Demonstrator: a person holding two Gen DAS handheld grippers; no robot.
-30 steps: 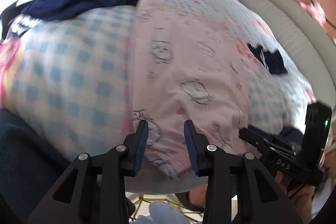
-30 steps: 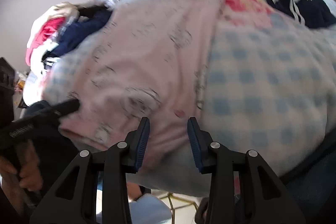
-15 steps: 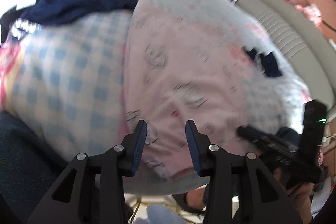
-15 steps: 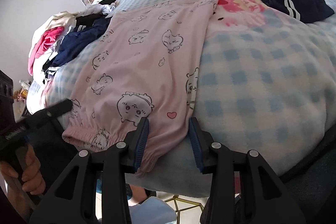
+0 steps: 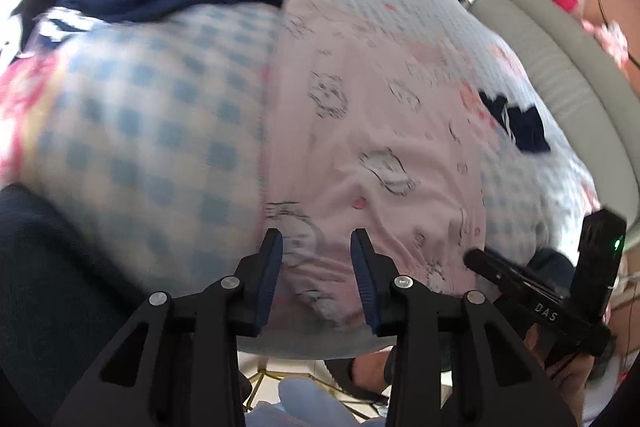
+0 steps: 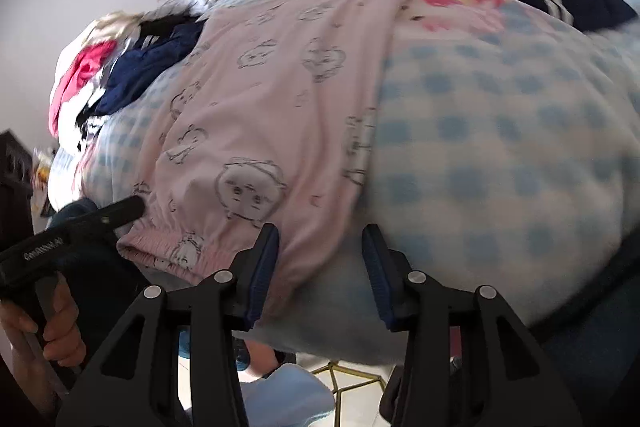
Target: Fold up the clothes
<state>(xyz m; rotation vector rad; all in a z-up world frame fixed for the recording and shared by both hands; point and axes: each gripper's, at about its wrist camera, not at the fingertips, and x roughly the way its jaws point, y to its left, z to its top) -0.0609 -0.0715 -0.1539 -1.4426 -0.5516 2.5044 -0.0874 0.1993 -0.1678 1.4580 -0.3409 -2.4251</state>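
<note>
Pink pyjama garment [image 5: 372, 131] on bed, hem between left hand-held gripper [image 5: 316, 251] fingers

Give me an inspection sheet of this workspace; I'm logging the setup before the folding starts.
Surface: bed with a blue-checked blanket, rounded at the near edge.
Job's things: pink cartoon-print garment spread flat, its gathered hem at the near edge.
Clutter: clothes pile in navy, red and white at one side; a small navy item at the other.
Grippers: left claw open over the hem; right claw open at the garment's side edge. Neither holds cloth.
Cables: a thin dark one at the right edge of the left view.
Surroundings: padded headboard, pale wall, tiled floor below.
</note>
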